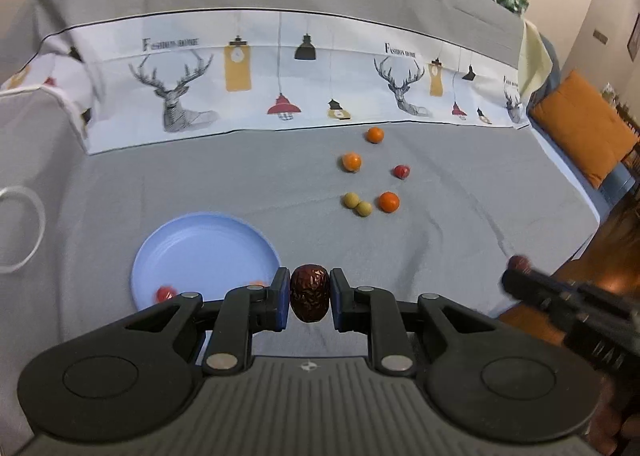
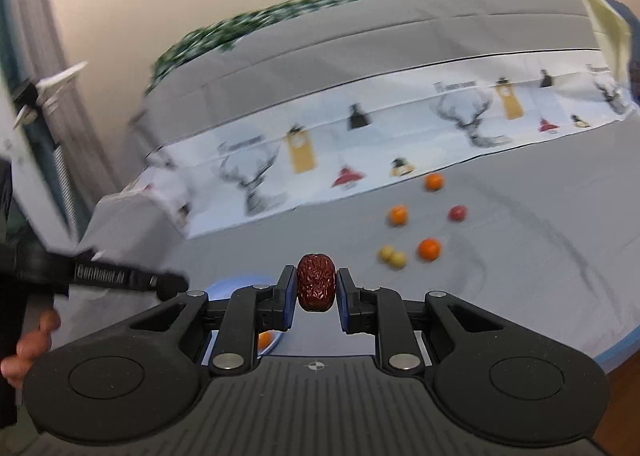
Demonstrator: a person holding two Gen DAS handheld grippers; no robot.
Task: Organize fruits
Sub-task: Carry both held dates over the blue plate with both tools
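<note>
On the bed (image 1: 240,184), the plate (image 1: 200,244) lies near the front, holding 2 fruits (image 1: 166,293) at its near rim. Right of the plate and farther back, 6 fruits (image 1: 389,201) lie loose in a cluster, 2 of them (image 1: 357,205) touching. Behind the plate runs the printed band (image 1: 280,72).

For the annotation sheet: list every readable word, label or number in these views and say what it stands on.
"FASHION HOME": printed banner cloth, above the left stag.
"FASHION HOME": same cloth, smaller, above the middle stag.
A third heading at the cloth's right end: too small to read.
Embossed lettering on the right gripper: blurred, unreadable.
Lettering on the left gripper in the right wrist view: blurred, unreadable.
</note>
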